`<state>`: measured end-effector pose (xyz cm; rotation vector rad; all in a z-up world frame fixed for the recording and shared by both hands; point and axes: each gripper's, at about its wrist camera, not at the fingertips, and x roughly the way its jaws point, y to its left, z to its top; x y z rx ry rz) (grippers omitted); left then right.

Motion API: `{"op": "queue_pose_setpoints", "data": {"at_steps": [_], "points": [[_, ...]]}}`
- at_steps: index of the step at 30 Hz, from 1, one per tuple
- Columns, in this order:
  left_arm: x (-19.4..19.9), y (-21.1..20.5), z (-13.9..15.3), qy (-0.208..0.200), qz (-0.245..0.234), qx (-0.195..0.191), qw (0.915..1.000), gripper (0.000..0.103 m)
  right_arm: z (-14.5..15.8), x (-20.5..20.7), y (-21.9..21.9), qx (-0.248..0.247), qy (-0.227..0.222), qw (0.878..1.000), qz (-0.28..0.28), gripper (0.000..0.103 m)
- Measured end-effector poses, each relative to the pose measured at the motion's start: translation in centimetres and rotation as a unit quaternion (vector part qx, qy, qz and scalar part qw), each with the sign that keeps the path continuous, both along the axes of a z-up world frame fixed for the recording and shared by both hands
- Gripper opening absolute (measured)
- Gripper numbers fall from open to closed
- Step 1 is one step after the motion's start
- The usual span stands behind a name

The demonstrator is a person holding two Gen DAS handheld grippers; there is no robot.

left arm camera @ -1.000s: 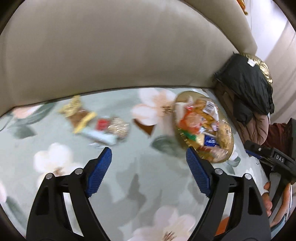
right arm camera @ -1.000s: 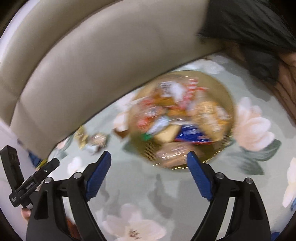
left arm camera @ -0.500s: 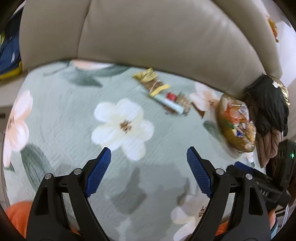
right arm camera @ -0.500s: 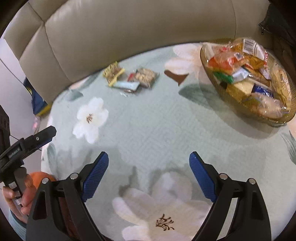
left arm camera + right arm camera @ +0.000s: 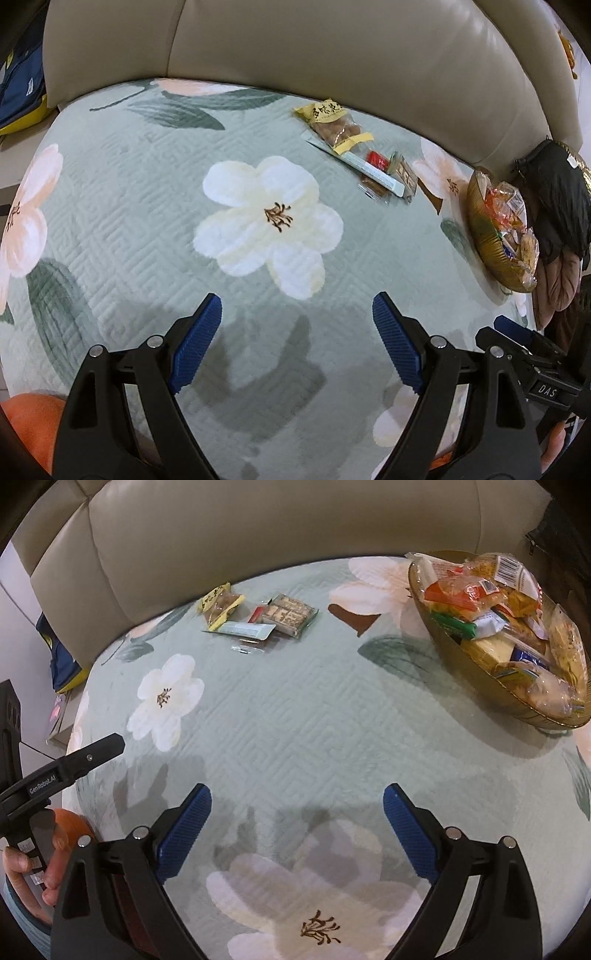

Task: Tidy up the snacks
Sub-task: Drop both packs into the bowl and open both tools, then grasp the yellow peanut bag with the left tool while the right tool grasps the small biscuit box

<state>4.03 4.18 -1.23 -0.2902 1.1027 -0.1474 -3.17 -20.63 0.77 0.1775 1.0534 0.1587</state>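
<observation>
Several loose snack packets lie near the sofa back: a yellow-ended packet (image 5: 334, 123) (image 5: 221, 603), a pale wrapped bar (image 5: 373, 170) (image 5: 245, 630), a small red piece (image 5: 377, 159) and a brown biscuit pack (image 5: 404, 174) (image 5: 290, 614). A gold bowl (image 5: 487, 245) (image 5: 480, 672) heaped with wrapped snacks sits to the right of them. My left gripper (image 5: 297, 314) is open and empty over the floral cover, well short of the packets. My right gripper (image 5: 297, 805) is also open and empty, with the bowl ahead to its right.
The floral quilted cover (image 5: 147, 192) spreads over a beige sofa seat, with the backrest (image 5: 258, 528) behind. Dark clothing (image 5: 557, 199) is piled right of the bowl. A blue and yellow bag (image 5: 18, 92) lies beyond the left edge. A hand (image 5: 22, 864) holds the left gripper's handle.
Both grippers have pulled back and away from the bowl, so the loose packets and more of the cover now show. Both stay open and empty.
</observation>
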Motion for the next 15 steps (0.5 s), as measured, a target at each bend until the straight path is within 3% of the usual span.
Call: {"op": "queue_pose_setpoints", "data": {"at_steps": [13,15], "points": [[0.3,-0.7,0.0,0.005,-0.012,-0.002,0.9999,0.084,0.7,-0.2,0.8,-0.012,-0.021,1.0,0.015,0.092],[0.7,-0.4,0.8,0.003,-0.01,-0.016,0.9998,0.083,1.2,0.1,0.7,-0.007,-0.02,1.0,0.019,0.081]]}}
